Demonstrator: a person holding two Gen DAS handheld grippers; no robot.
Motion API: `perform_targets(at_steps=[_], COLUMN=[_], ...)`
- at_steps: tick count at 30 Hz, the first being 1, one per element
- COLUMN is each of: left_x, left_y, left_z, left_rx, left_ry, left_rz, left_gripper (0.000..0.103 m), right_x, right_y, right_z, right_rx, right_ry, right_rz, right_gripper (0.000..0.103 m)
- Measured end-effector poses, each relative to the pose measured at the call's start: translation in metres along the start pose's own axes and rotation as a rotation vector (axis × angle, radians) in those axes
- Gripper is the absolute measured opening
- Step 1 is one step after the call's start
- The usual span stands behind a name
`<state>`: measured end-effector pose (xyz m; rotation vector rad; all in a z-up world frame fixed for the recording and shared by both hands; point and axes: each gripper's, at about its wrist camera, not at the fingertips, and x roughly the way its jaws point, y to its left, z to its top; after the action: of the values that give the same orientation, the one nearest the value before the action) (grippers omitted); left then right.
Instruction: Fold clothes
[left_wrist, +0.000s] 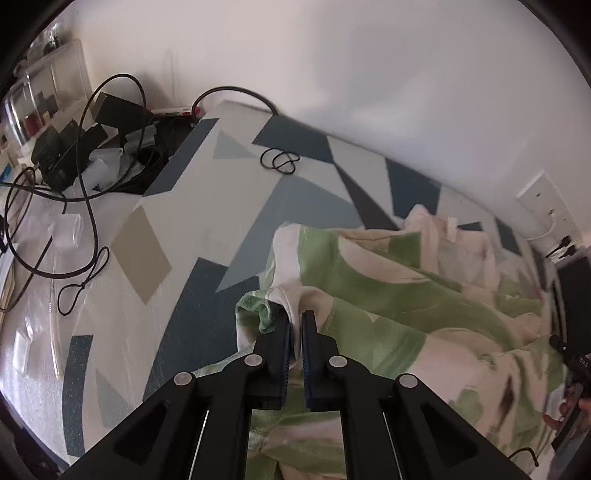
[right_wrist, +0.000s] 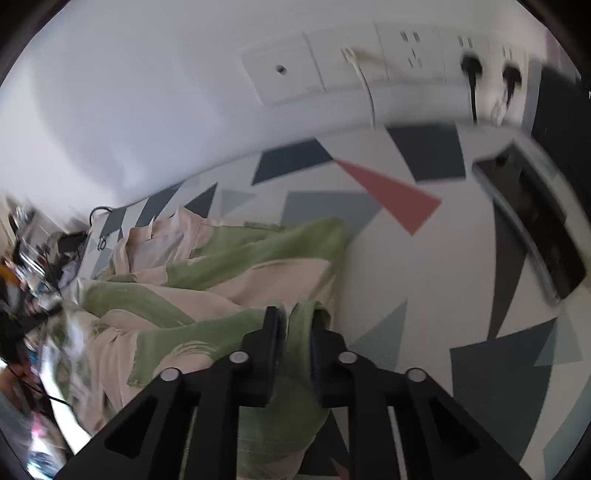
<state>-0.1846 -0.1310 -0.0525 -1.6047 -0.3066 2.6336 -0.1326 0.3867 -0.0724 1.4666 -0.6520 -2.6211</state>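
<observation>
A green and cream patterned garment lies crumpled on a table covered with a cloth of blue, grey and white shapes. My left gripper is shut on a white and green corner of the garment at its left end. In the right wrist view the same garment spreads to the left, and my right gripper is shut on a green fold at its right end. Both grippers hold the fabric just above the table.
Black cables, adapters and plastic bags clutter the left end of the table. Black hair ties lie on the cloth near the wall. Wall sockets with plugs sit above the table. A dark tablet-like tray lies at the right.
</observation>
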Motion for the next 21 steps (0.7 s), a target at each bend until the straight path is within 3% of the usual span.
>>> perform_targets(at_steps=[1, 2, 3, 5, 7, 13, 18, 21], left_x=[-0.006, -0.013, -0.018, -0.032, -0.048, -0.076, -0.05, -0.023], left_y=[0.003, 0.006, 0.007, 0.003, -0.004, -0.024, -0.09, -0.145], left_z=[0.002, 0.004, 0.006, 0.007, 0.006, -0.004, -0.045, -0.074], left_rx=[-0.009, -0.017, -0.013, 0.029, 0.064, 0.13, 0.272, 0.385], left_ry=[-0.005, -0.01, -0.006, -0.036, -0.084, -0.137, 0.072, 0.209], left_rz=[-0.02, -0.032, -0.019, 0.015, 0.001, -0.149, -0.438, -0.517], left_gripper=[0.013, 0.024, 0.029, 0.03, 0.03, 0.03, 0.03, 0.03], right_x=[-0.004, -0.01, -0.019, -0.04, -0.06, -0.078, -0.06, -0.05], right_y=[-0.006, -0.012, -0.018, -0.028, -0.036, 0.011, 0.045, 0.044], right_z=[0.003, 0.006, 0.007, 0.007, 0.003, -0.042, -0.086, -0.091], right_rx=[0.034, 0.061, 0.092, 0.148, 0.192, -0.09, -0.277, -0.262], right_ry=[0.004, -0.002, -0.025, -0.074, -0.114, -0.073, 0.01, 0.009], right_rz=[0.029, 0.045, 0.048, 0.061, 0.098, -0.028, -0.166, -0.197], right_gripper=[0.023, 0.032, 0.048, 0.058, 0.06, 0.06, 0.06, 0.06])
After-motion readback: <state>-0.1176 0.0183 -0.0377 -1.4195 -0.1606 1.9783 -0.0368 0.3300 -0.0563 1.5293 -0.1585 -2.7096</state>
